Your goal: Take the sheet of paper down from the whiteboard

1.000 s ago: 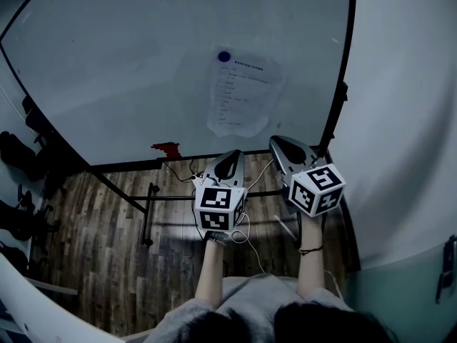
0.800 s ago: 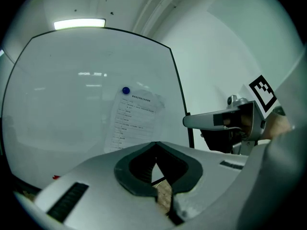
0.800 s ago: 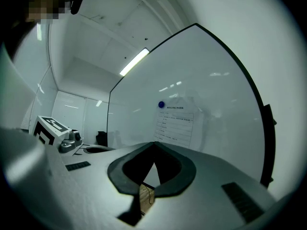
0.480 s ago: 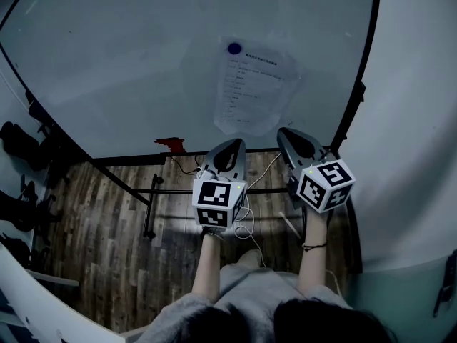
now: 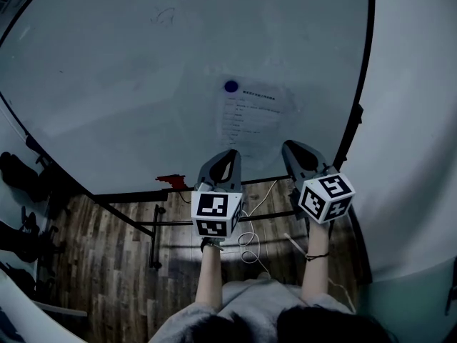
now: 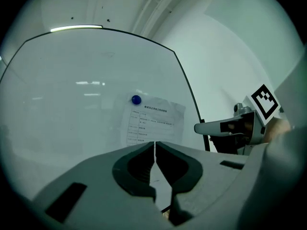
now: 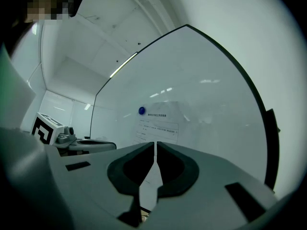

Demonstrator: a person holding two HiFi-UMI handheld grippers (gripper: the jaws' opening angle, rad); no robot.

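A printed sheet of paper [image 5: 253, 116] hangs on the whiteboard [image 5: 128, 84], pinned at its top left corner by a round blue magnet [image 5: 230, 86]. The same sheet [image 6: 153, 121] with its magnet [image 6: 136, 99] fills the middle of the left gripper view, and the sheet [image 7: 160, 123] shows again in the right gripper view. My left gripper [image 5: 227, 153] is shut and empty, just below the sheet's lower left. My right gripper [image 5: 291, 147] is shut and empty too, off the sheet's lower right corner. Neither touches the paper.
The whiteboard's black frame [image 5: 360, 106] runs down the right side next to a pale wall [image 5: 414, 120]. A red object [image 5: 170, 181] sits on the tray at the board's bottom edge. The stand's bars [image 5: 153, 227] and loose cables [image 5: 250, 238] lie on the wooden floor below.
Both grippers have moved toward the whiteboard and slightly up; the sheet now sits closer above their tips. Both stay shut.
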